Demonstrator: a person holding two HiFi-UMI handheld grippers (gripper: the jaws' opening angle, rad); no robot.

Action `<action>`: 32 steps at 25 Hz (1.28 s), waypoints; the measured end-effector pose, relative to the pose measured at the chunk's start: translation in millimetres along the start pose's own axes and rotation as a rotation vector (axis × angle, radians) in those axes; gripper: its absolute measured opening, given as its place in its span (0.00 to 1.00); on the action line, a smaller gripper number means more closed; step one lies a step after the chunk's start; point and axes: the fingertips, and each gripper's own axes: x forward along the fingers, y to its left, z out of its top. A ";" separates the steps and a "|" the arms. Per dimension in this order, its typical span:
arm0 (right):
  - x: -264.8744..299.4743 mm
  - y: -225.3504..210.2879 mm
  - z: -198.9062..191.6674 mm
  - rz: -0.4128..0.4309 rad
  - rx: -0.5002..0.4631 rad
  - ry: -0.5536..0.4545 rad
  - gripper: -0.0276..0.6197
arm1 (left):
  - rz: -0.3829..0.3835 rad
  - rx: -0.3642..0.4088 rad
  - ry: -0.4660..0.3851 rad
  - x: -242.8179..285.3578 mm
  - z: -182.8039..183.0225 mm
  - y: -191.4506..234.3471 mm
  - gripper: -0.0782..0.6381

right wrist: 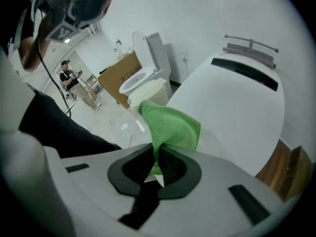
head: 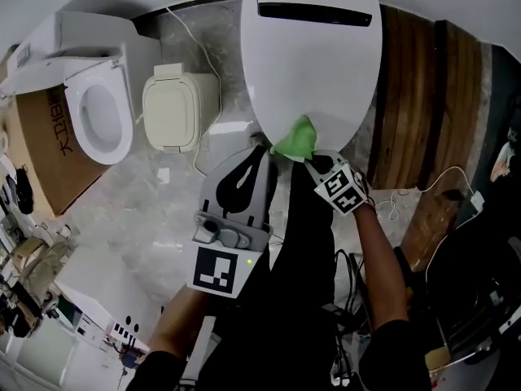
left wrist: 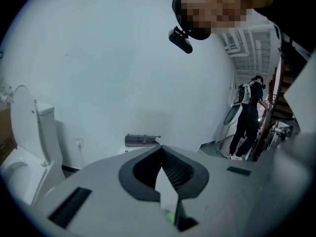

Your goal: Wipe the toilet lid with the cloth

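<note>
- Cloth (head: 295, 139), green and bunched, lies at the closed toilet lid's (head: 313, 63) near edge, clamped between the right gripper's (head: 308, 158) jaws.
- Right forearm reaches forward.
- Left gripper (head: 257, 151) hangs just beside, jaws together, empty.

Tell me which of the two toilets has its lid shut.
The big toilet straight ahead, beside the green cloth in the right gripper. Its lid lies shut; the smaller toilet at left stands open.

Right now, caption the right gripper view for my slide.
Right gripper, jaws shut on a green cloth, at the white toilet lid.
</note>
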 end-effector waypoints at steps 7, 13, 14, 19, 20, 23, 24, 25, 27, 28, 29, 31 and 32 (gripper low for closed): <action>-68.3 -98.1 74.9 -0.163 -0.152 -0.122 0.10 | 0.068 -0.045 -0.034 18.0 20.3 4.6 0.12; -91.1 -188.3 133.9 -0.293 -0.323 -0.105 0.10 | 0.130 -0.040 -0.042 47.7 29.7 9.3 0.12; -91.1 -201.6 139.6 -0.310 -0.364 -0.086 0.10 | 0.145 -0.047 -0.046 52.7 32.2 12.0 0.12; -74.4 -262.1 149.1 -0.381 -0.564 0.047 0.10 | 0.206 -0.055 -0.074 81.7 44.8 19.1 0.12; -68.4 -272.6 145.7 -0.389 -0.609 0.086 0.10 | 0.217 -0.055 -0.078 88.0 46.5 18.5 0.12; -50.9 -297.8 131.1 -0.393 -0.703 0.190 0.10 | 0.238 -0.055 -0.082 104.5 49.4 16.6 0.12; -46.7 -303.4 127.2 -0.390 -0.716 0.211 0.10 | 0.241 -0.056 -0.083 109.1 50.0 15.6 0.12; -43.4 -307.7 124.3 -0.389 -0.726 0.225 0.10 | 0.243 -0.057 -0.084 113.3 50.2 14.3 0.12; -37.8 -314.6 119.3 -0.388 -0.741 0.246 0.10 | 0.245 -0.060 -0.082 120.9 49.2 10.8 0.12; -34.8 -317.9 117.0 -0.386 -0.745 0.256 0.10 | 0.245 -0.061 -0.079 124.6 48.3 9.1 0.12; -31.6 -321.0 114.8 -0.382 -0.746 0.266 0.10 | 0.244 -0.060 -0.076 128.1 47.4 7.4 0.12; -25.8 -325.3 110.2 -0.367 -0.739 0.281 0.10 | 0.240 -0.053 -0.070 133.5 45.8 3.9 0.12; -23.7 -326.2 108.3 -0.359 -0.733 0.286 0.10 | 0.239 -0.048 -0.065 135.4 44.9 2.5 0.12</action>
